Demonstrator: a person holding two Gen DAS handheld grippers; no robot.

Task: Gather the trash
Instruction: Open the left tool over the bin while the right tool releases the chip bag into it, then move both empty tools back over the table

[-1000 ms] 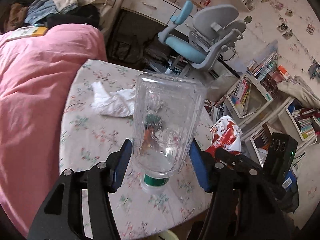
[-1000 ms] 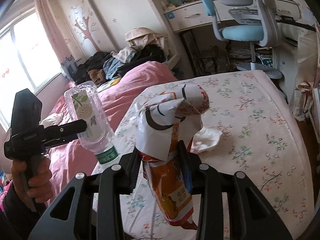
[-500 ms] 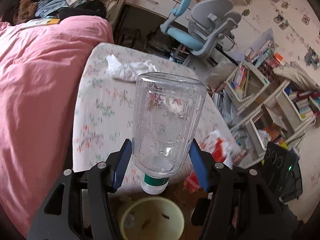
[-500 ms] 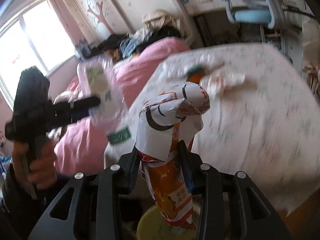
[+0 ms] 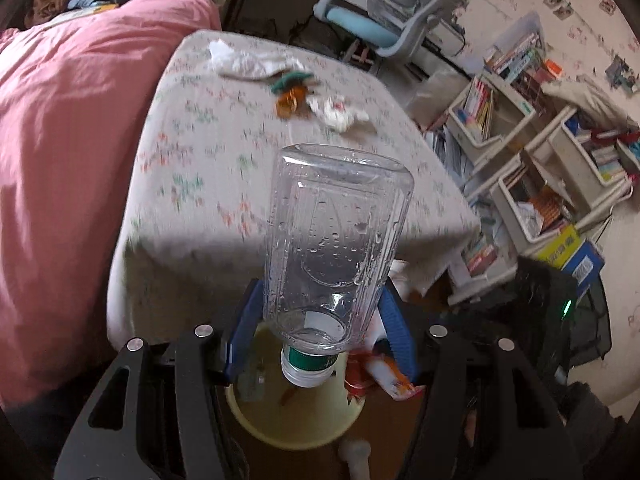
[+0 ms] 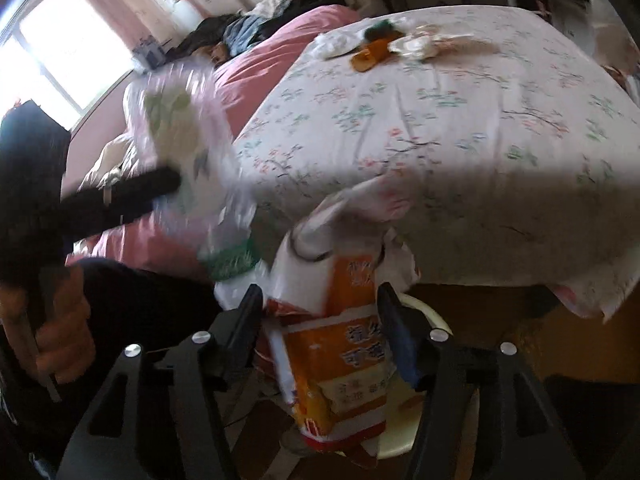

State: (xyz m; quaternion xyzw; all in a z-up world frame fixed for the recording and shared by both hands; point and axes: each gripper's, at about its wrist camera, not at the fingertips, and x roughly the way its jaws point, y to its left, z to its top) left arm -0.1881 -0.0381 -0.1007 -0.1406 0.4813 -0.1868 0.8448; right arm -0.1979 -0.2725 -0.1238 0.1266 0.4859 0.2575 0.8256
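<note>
My left gripper [image 5: 320,336] is shut on a clear plastic bottle [image 5: 336,240], cap end down, held over a pale yellow bin [image 5: 296,420] on the floor. My right gripper [image 6: 320,336] has its fingers wider apart than before; an orange and white snack bag [image 6: 340,352] hangs between them over the same bin [image 6: 400,436]. The bottle [image 6: 192,160] and the left gripper show blurred at the left of the right wrist view. The bag's edge [image 5: 380,372] shows beside the bottle cap. Crumpled tissues [image 5: 248,60] and an orange wrapper [image 5: 290,98] lie on the table.
The floral-cloth table [image 5: 224,168] stands just behind the bin. A pink bed [image 5: 60,120] is at the left. A blue-grey chair [image 5: 392,12] and book-filled shelves [image 5: 532,152] are behind and to the right.
Both grippers moved back off the table and down over the yellow bin. The right gripper's fingers have spread and the snack bag sits lower between them.
</note>
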